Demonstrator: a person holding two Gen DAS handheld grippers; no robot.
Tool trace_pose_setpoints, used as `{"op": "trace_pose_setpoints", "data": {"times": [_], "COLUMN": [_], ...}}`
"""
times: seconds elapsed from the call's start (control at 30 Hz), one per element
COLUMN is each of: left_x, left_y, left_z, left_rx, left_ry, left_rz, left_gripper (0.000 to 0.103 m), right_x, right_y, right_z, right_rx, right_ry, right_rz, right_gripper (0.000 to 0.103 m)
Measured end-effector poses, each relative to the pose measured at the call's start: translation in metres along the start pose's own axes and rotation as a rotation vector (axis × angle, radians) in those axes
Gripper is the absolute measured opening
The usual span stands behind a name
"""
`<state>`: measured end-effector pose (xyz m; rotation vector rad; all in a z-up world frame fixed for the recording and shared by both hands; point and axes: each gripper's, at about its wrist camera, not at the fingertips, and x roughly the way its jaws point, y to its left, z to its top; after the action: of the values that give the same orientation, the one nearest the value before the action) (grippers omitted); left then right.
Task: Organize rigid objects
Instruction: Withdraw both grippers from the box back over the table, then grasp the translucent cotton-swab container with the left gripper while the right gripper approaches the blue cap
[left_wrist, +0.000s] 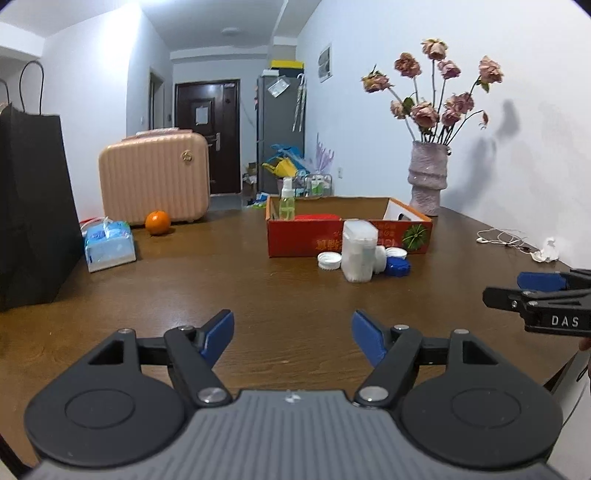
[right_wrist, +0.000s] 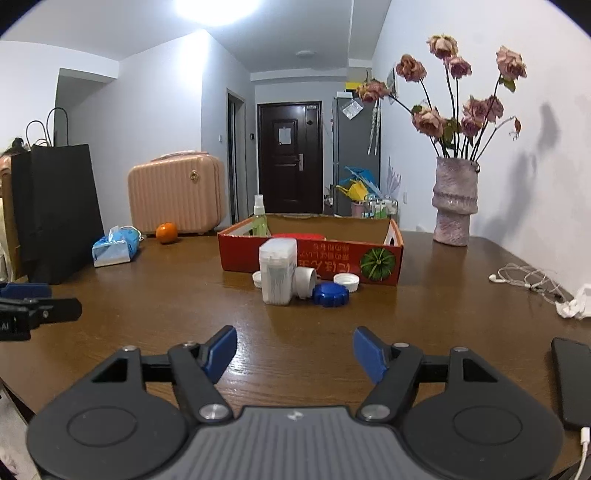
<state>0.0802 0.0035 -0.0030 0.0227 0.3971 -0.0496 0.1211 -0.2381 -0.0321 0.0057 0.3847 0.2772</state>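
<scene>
Left gripper (left_wrist: 292, 338), right gripper (right_wrist: 294, 353): jaws spread, empty, above table (left_wrist: 258, 295).
Ahead: cotton-swab box (right_wrist: 277, 271), white caps (right_wrist: 346, 282), blue cap (right_wrist: 330, 294), outside red cardboard box (right_wrist: 310, 258).
Inside: spray bottle (right_wrist: 259, 216), red item.
Loose pieces still left to box.

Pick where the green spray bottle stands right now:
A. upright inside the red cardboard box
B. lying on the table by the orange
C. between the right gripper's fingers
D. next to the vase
A: the green spray bottle stands upright inside the red cardboard box, at its far left corner.
</scene>
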Motion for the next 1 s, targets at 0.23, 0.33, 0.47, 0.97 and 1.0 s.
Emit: {"op": "trace_pose_setpoints", "data": {"times": [0.23, 0.33, 0.47, 0.97, 1.0], "left_x": [0.005, 0.007, 0.016, 0.085, 0.095], "left_y": [-0.001, 0.001, 0.002, 0.004, 0.002], "left_z": [0.003, 0.004, 0.003, 0.025, 0.029], "left_rx": [0.017, 0.015, 0.013, -0.009, -0.008], "left_ry": [0.006, 0.001, 0.018, 0.061, 0.071], "left_rz": [-0.005, -0.005, -0.002, -0.056, -0.066], "left_gripper": [0.076, 0.077, 0.077, 0.081, 0.081], "right_x": [0.004, 0.008, 0.015, 0.064, 0.070], "right_y": [0.001, 0.001, 0.001, -0.015, -0.017], "right_z": [0.011, 0.012, 0.012, 0.027, 0.030], "right_rx": [-0.013, -0.006, -0.008, -0.001, -0.002], "right_ry": [-0.002, 0.000, 0.016, 0.061, 0.062], "right_rz": [-0.018, -0.020, -0.019, -0.040, -0.037], "right_gripper": [0.072, 0.072, 0.072, 0.075, 0.075]}}
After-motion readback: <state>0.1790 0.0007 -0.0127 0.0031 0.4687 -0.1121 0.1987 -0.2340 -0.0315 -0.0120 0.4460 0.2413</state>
